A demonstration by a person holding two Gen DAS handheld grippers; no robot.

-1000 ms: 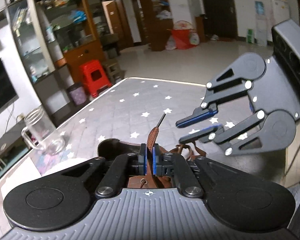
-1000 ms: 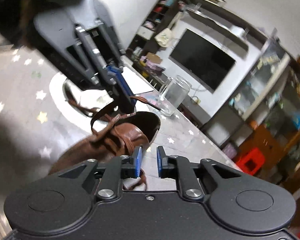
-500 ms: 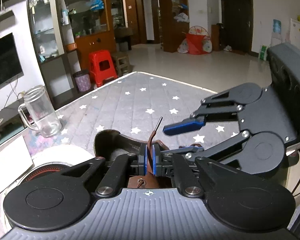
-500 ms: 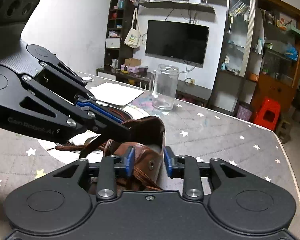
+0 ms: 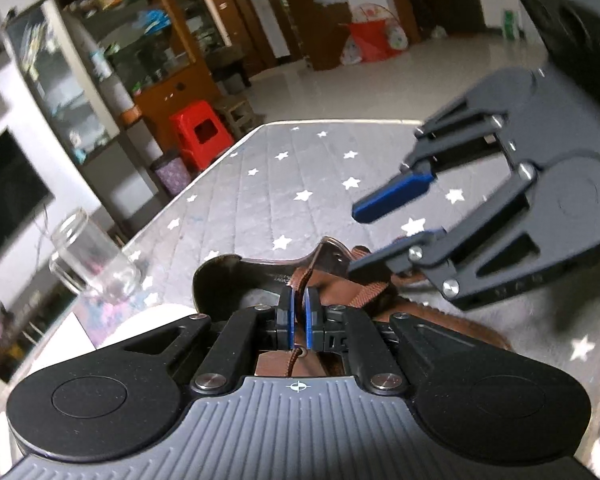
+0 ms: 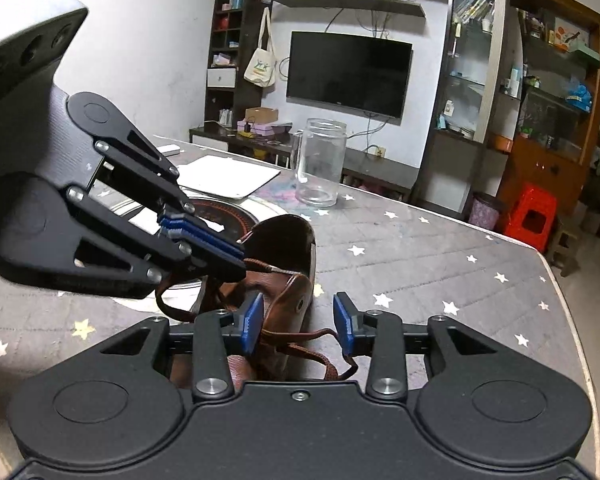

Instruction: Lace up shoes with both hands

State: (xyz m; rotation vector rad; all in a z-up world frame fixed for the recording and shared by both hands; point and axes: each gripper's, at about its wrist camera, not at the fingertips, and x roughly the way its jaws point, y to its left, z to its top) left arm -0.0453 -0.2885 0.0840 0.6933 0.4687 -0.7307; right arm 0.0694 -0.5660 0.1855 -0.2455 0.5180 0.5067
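Threading step: left gripper [image 5: 298, 312] clamps the lace [image 6: 260, 267] near its tip; right gripper [image 6: 299, 322] is released, straddling the eyelet flap w/o pinching.
Keep lace taut, steer tip to eyelet [image 6: 301, 304]. Shoe [image 6: 288, 248] lies on the starred table [image 6: 440, 256]; in right-wrist view its long axis runs near-to-far, heel opening away, toe toward you.

Brown leather shoe [image 6: 296, 280] on the star-print table cover, lace [image 6: 256, 265] half threaded.

The shoe stands upright, its dark opening towards twelve o'clock in the right wrist view. A brown woven lace end with a stiff tip points to three o'clock over the opening; loose loops trail at six.
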